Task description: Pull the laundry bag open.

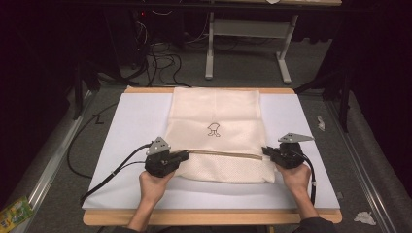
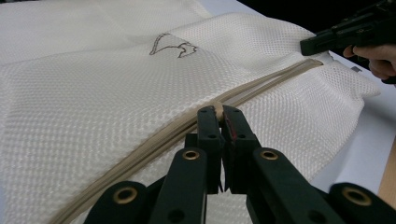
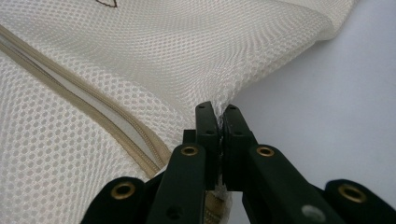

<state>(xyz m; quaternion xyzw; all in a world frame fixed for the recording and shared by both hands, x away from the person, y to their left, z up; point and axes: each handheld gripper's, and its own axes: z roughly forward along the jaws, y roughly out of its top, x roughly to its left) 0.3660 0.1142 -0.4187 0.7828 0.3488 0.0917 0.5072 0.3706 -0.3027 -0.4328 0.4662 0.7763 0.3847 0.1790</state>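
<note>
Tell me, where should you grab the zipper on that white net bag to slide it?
Probably the small tab at the zipper's left end, approached low and level from the bag's left side. The left gripper is already shut on it there. The zipper lies flat across the bag, so the right gripper, shut on the mesh at the right edge, keeps it taut.

No readable text or numbers, small dark outline emblem (image 1: 213, 129) (no letters) on the mesh bag (image 1: 216, 109)
</note>
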